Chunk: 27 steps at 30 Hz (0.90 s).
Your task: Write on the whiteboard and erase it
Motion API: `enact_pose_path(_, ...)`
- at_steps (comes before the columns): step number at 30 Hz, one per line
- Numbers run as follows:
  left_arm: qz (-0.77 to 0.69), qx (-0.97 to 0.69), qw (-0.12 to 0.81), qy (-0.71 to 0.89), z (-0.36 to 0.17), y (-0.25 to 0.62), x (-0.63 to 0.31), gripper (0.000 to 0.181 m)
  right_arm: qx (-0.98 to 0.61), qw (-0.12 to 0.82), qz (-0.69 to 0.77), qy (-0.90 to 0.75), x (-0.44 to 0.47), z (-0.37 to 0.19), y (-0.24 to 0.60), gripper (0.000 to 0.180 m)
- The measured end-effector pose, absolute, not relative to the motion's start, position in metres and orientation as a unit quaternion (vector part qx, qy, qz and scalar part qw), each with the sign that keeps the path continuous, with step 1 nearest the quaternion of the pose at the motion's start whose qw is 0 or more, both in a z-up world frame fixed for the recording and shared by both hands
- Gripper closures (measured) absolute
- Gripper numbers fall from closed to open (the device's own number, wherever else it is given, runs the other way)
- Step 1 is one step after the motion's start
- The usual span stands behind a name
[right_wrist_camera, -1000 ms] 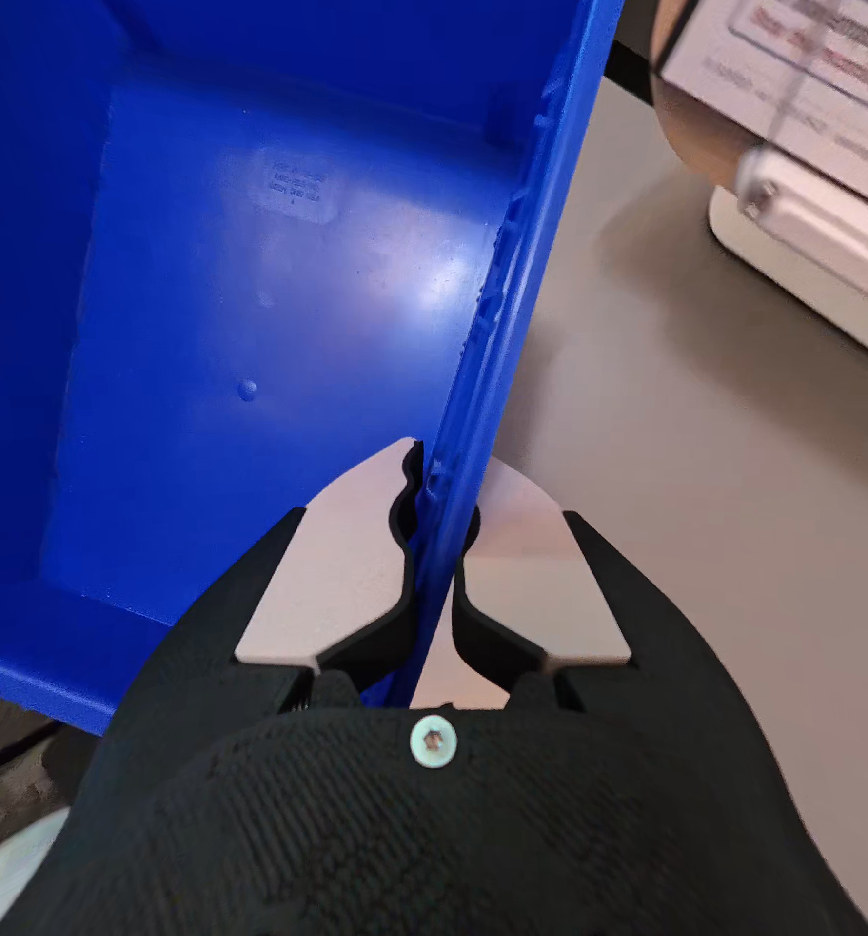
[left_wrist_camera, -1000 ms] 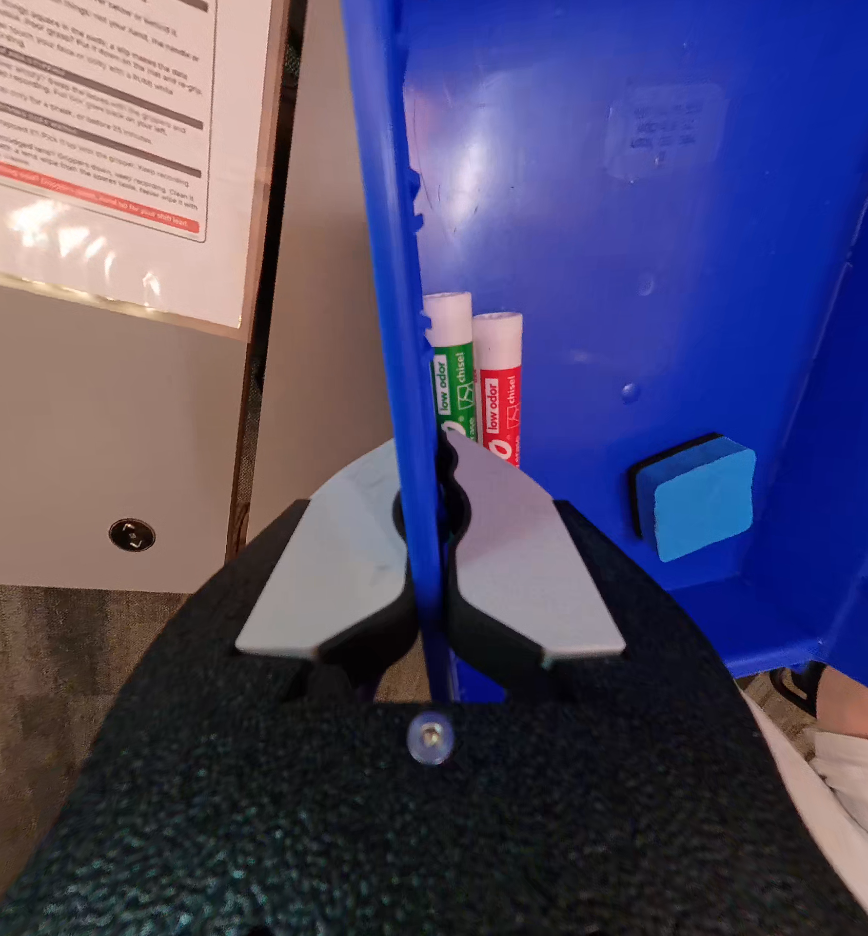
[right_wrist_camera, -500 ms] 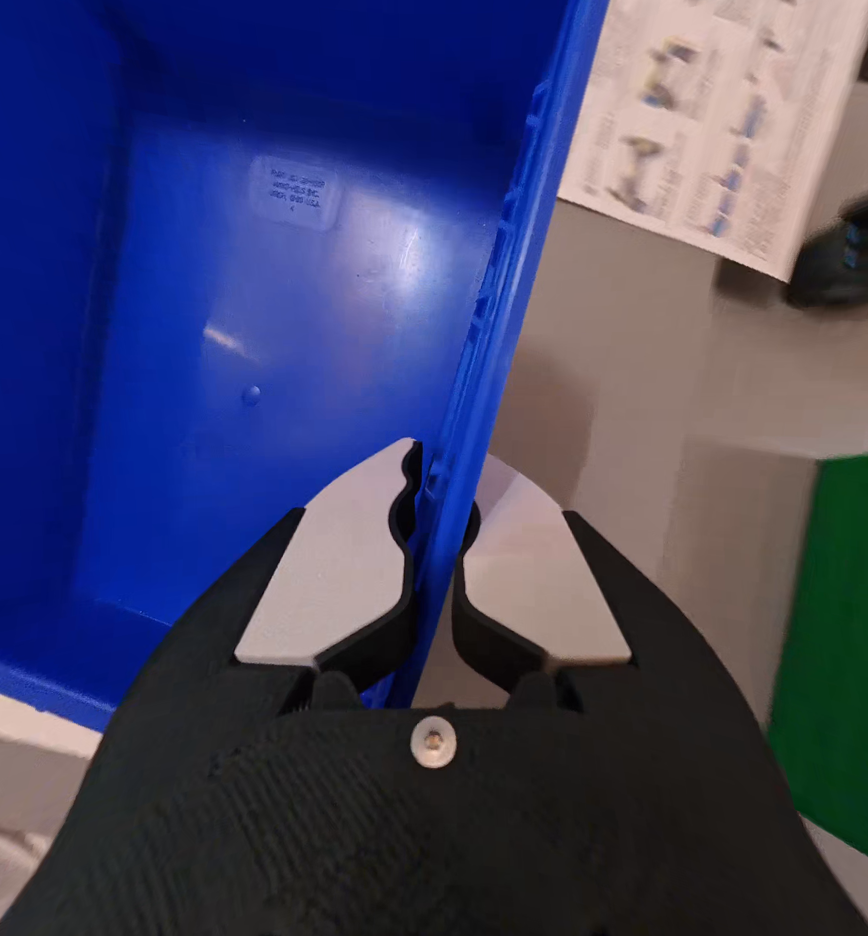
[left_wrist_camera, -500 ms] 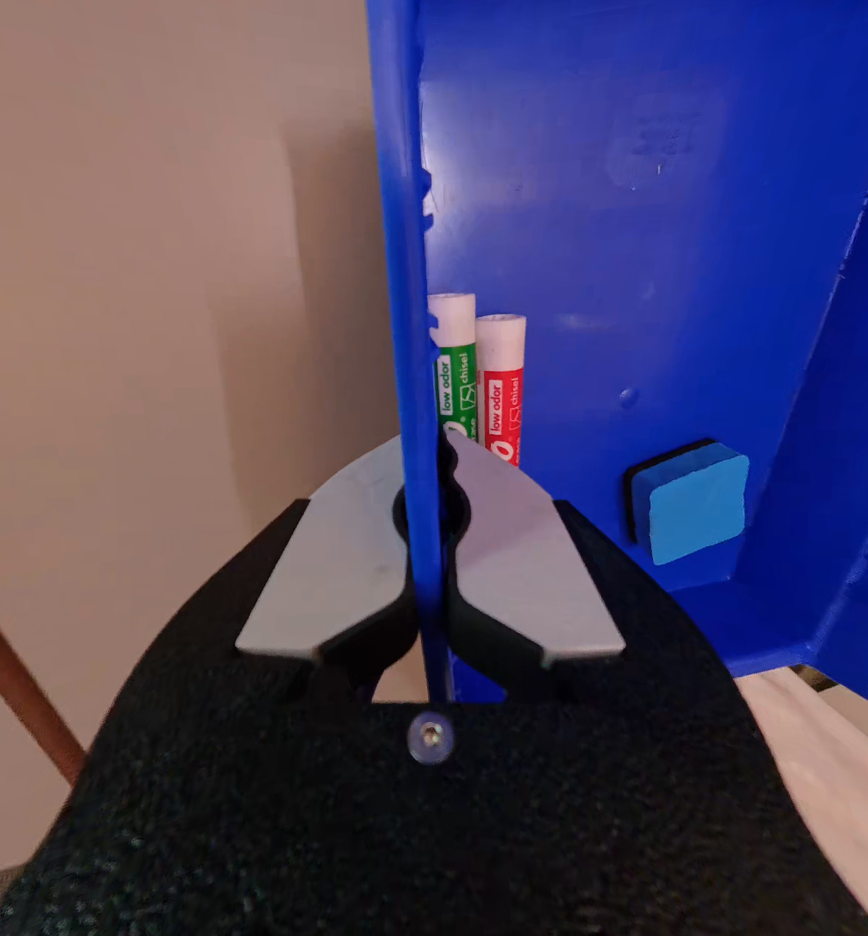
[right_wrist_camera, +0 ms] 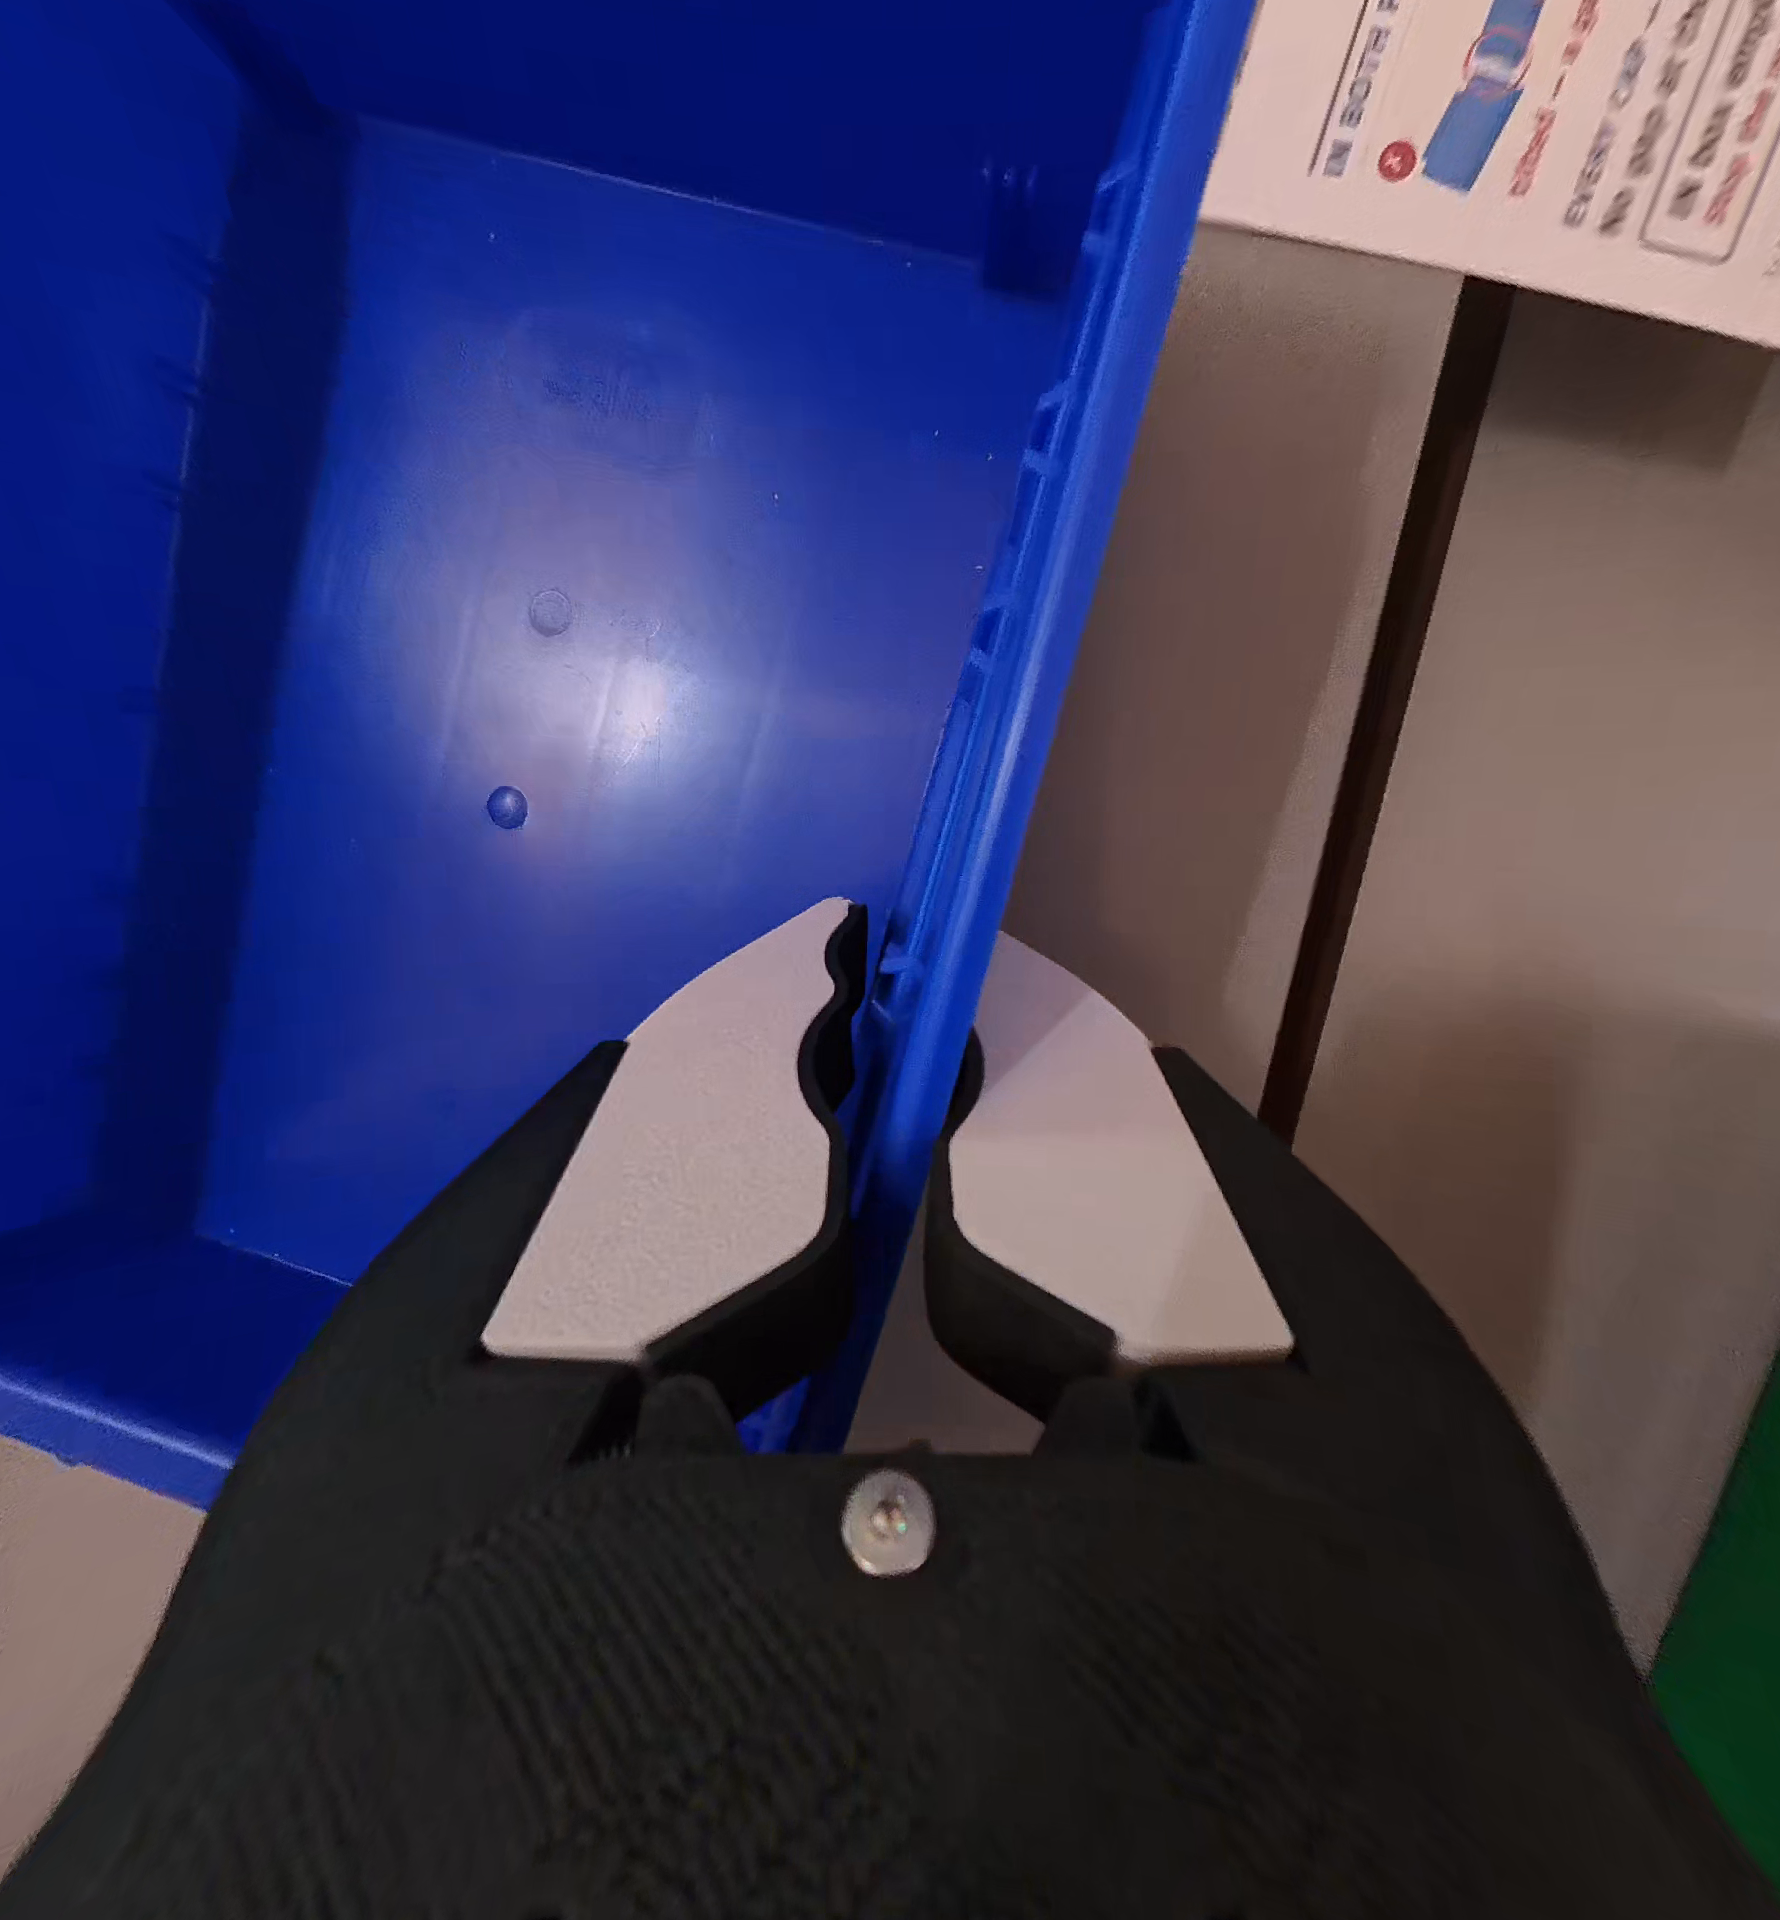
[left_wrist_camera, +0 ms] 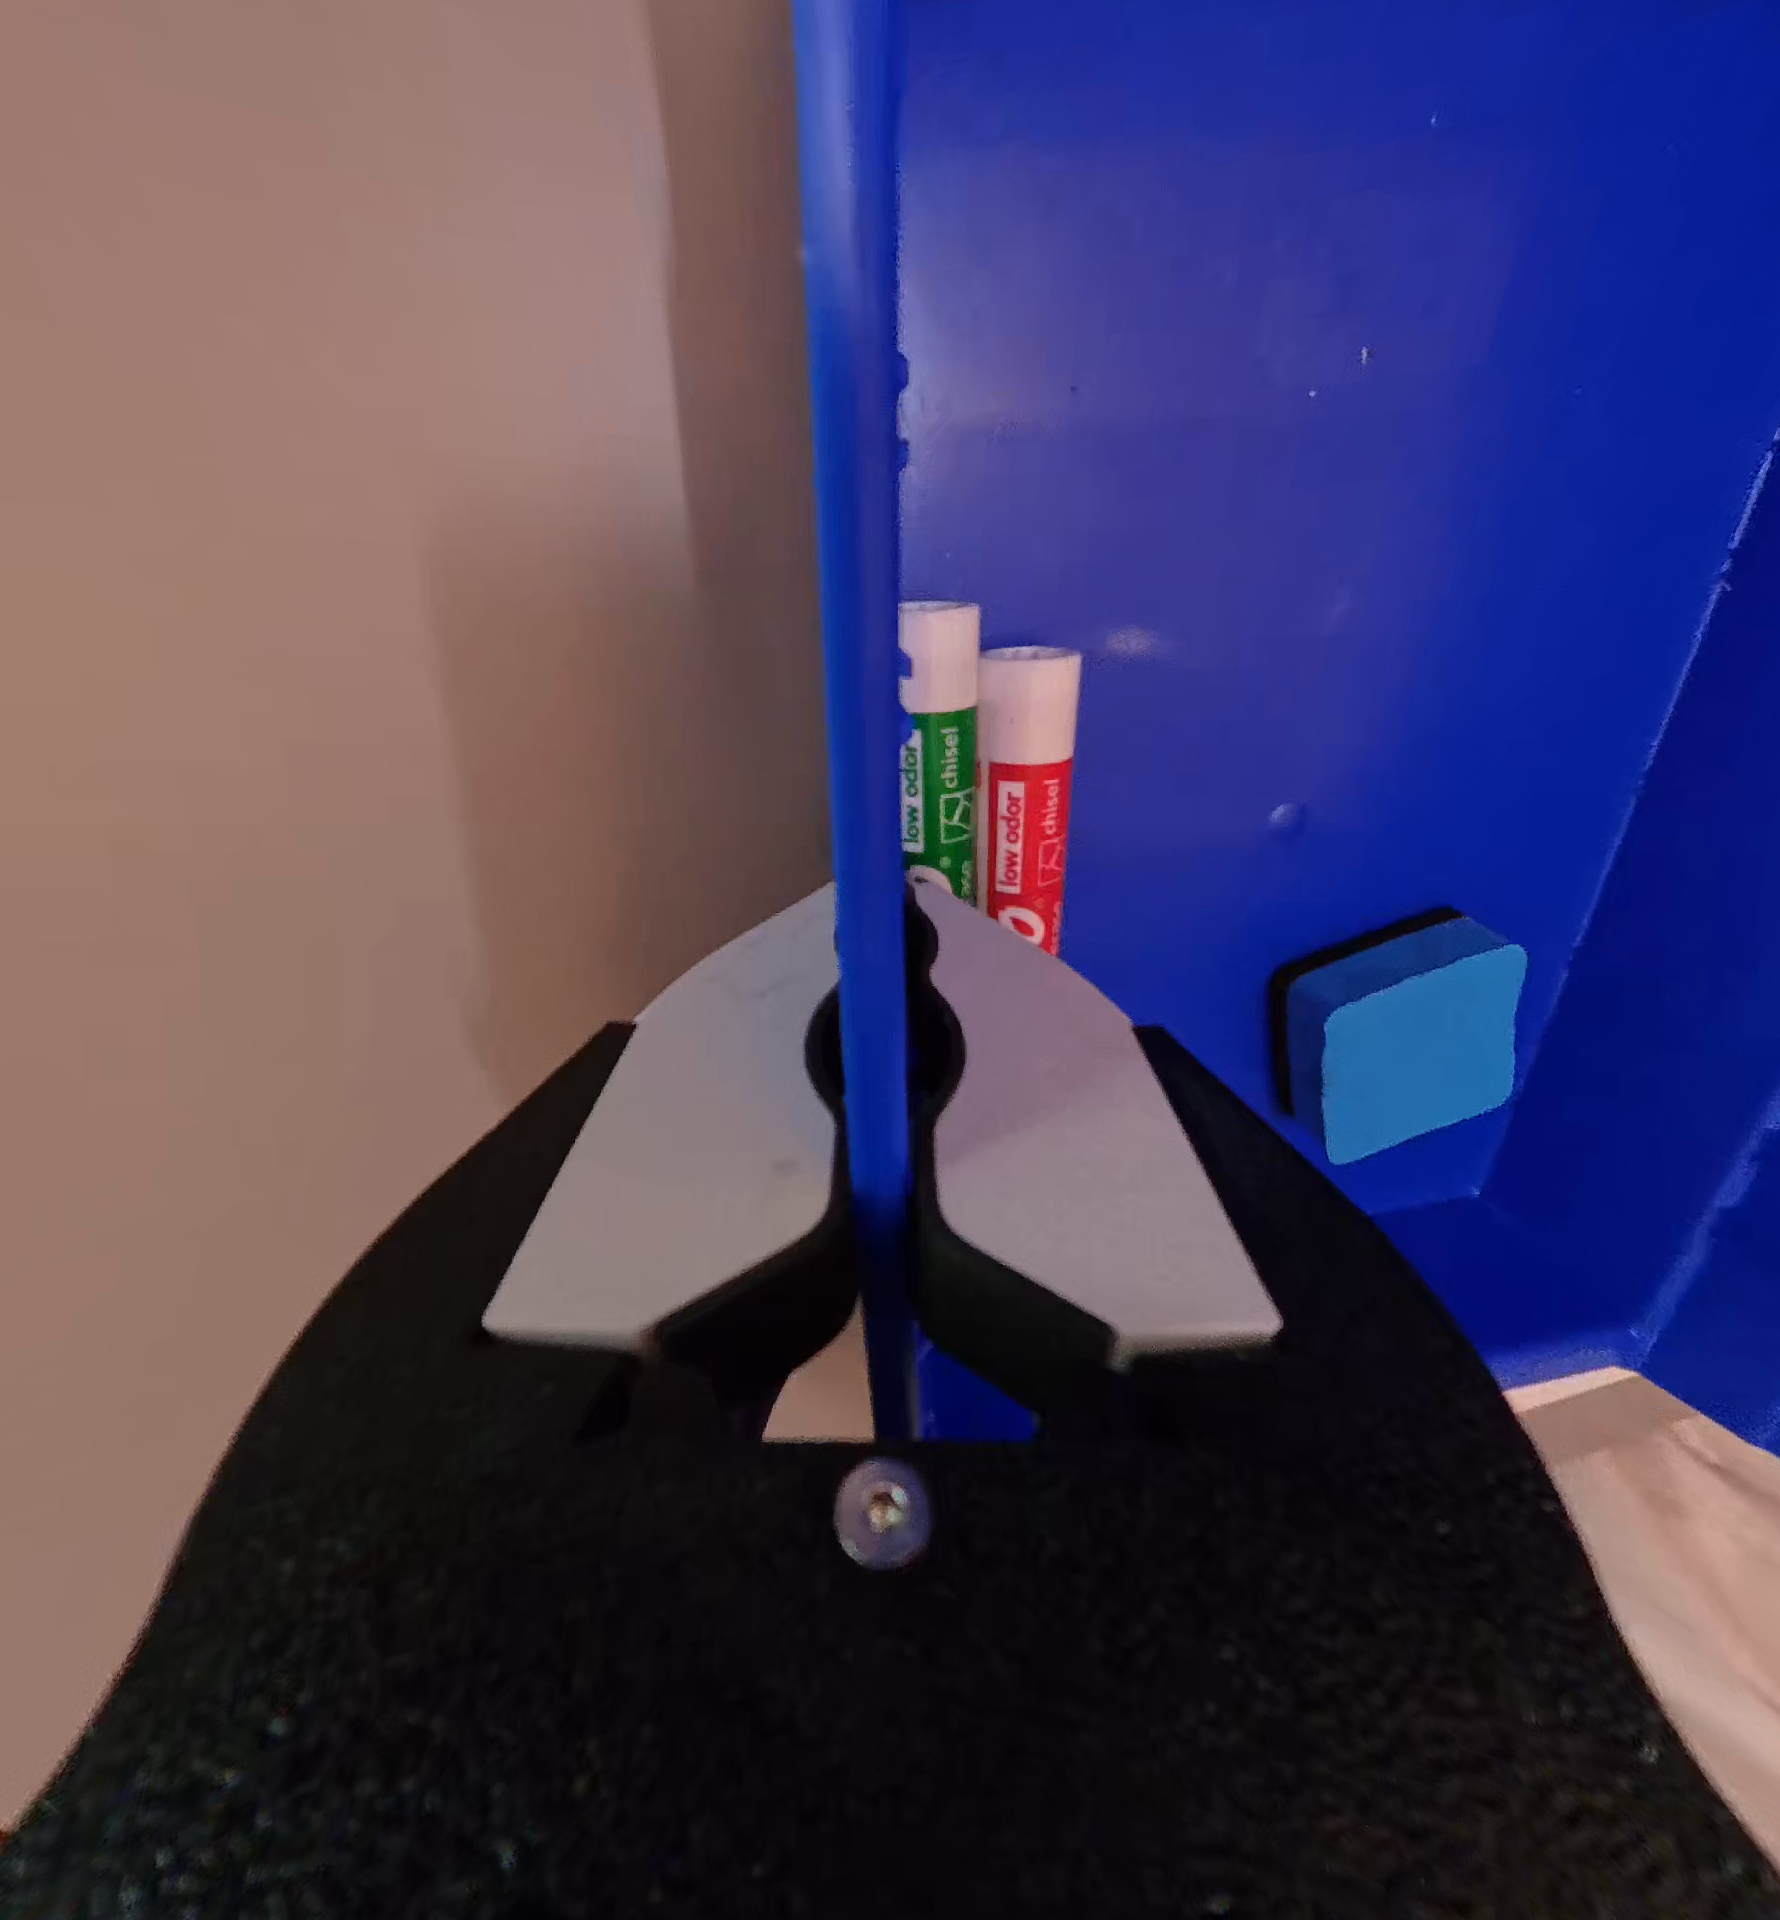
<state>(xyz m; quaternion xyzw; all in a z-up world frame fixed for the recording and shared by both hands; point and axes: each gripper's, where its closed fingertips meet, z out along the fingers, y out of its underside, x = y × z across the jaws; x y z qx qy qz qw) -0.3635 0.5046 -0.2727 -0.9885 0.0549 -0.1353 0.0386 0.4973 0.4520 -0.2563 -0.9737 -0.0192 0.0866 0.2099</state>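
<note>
The blue bin (left_wrist_camera: pixel 1385 416) fills both views, carried between the two grippers. Against the earlier frames its hold is unchanged, but the surroundings have shifted: in the left wrist view the posted sheet and carpet seen a second ago have given way to a plain beige surface (left_wrist_camera: pixel 294 520), and in the right wrist view the white device is gone, replaced by a printed sheet (right_wrist_camera: pixel 1551 135) at upper right, a dark vertical strip (right_wrist_camera: pixel 1385 675) and a green panel (right_wrist_camera: pixel 1759 1558) at the right edge.

The left gripper (left_wrist_camera: pixel 870 935) is clenched on the bin's left wall, one finger outside and one inside. The right gripper (right_wrist_camera: pixel 907 956) is clenched on the bin's right wall (right_wrist_camera: pixel 1052 623) in the same manner.

Only the left wrist view shows the contents: a blue eraser (left_wrist_camera: pixel 1405 1039) lying on the bin floor near the right wall, and a green marker (left_wrist_camera: pixel 938 748) and red marker (left_wrist_camera: pixel 1029 790) side by side against the left wall, just beyond the fingertips. The right wrist view shows bare bin floor only. No whiteboard can be identified in either view.
</note>
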Motion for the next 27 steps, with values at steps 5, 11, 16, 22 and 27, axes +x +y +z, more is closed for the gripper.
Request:
enact_pose_path(5,-0.113,-0.990,0.045,0.075,-0.273,0.507,-0.364,0.177,-0.975,0.211,0.056,-0.042,0.499,-0.261,0.457,0.161)
enact_pose_path(11,-0.068,-0.989,0.073,0.113,-0.269,0.513,-0.364,0.145,-0.971,0.223,-0.036,-0.078,0.517,-0.243,0.456,0.117)
enact_pose_path(16,0.068,-0.961,0.237,0.123,-0.210,0.553,-0.387,0.130,-0.910,0.365,-0.171,-0.099,0.499,-0.150,0.465,0.081)
enact_pose_path(22,0.065,-0.858,0.487,0.148,-0.061,0.553,-0.332,0.112,-0.814,0.531,-0.180,-0.153,0.389,-0.085,0.460,0.066)
enact_pose_path(27,-0.089,-0.792,0.559,0.228,-0.021,0.492,-0.205,0.108,-0.832,0.517,-0.101,-0.175,0.287,-0.114,0.448,0.075)
